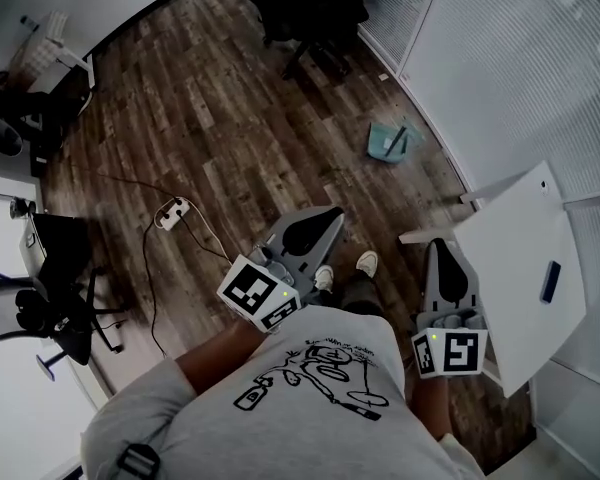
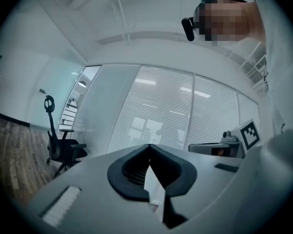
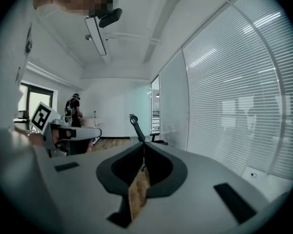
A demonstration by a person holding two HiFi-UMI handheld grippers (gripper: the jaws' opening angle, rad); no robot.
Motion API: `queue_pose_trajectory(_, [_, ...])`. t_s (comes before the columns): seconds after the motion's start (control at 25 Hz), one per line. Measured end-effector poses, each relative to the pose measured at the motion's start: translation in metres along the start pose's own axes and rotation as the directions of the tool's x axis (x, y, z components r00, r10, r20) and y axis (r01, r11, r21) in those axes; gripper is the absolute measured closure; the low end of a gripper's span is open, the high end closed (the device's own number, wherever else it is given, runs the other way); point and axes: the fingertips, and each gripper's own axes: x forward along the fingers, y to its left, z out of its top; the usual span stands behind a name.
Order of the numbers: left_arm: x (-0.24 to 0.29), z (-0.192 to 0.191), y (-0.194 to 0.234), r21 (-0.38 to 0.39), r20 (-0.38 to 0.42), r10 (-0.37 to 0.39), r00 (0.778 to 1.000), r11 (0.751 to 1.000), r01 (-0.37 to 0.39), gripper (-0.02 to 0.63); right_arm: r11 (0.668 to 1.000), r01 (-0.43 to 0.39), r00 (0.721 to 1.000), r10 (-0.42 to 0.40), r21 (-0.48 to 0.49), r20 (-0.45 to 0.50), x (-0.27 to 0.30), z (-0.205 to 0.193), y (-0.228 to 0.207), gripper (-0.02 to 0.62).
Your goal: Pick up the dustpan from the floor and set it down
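1. Finding the dustpan (image 1: 388, 140), teal, flat on the wooden floor (image 1: 210, 118), far ahead of the person's shoes and near the blind-covered glass wall (image 1: 500, 78) on the right
2. Placing it well apart from both claws and, left to right, roughly between their tips; judging the left gripper (image 1: 332, 212) a shade nearer in the head view, with the right gripper (image 1: 439, 244) on the wall side, so within reach of either after a step forward
3. Making out a darker strip across the pan, probably the handle, slanting toward the far right; too small to fix the long axis with any certainty
4. Reading both pairs of jaws in the gripper views as together, tip against tip, with nothing between them
5. Noting that both gripper views look out across the room at blinds and chairs, not down at the floor, so neither shows the dustpan
6. Expecting a walk toward the far right and a deep stoop, with jaws parted and pointed down before any grasp
7. Marking a white table (image 1: 525, 238) just right of the right gripper, a small dark object (image 1: 549, 281) on it
8. Spotting a power strip (image 1: 173, 211) and its cable on the floor at left, an office chair (image 1: 315, 8) far off, another chair (image 1: 40, 308) near left
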Motion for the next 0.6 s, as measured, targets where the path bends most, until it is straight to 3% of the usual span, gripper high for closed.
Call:
queue_pose_trajectory(0.36, [0.023, -0.001, 0.023, 0.003, 0.002, 0.041, 0.999, 0.999, -0.041, 0.604, 1.0, -0.013, 1.0, 0.013, -0.006, 0.006, 0.037, 0.002, -0.029, 0.589])
queue_pose_trajectory(0.6, [0.068, -0.002, 0.028, 0.011, -0.013, 0.051, 0.999, 0.999, -0.051, 0.604, 0.999, -0.034, 0.999, 0.034, 0.011, 0.023, 0.062, 0.006, -0.064, 0.589])
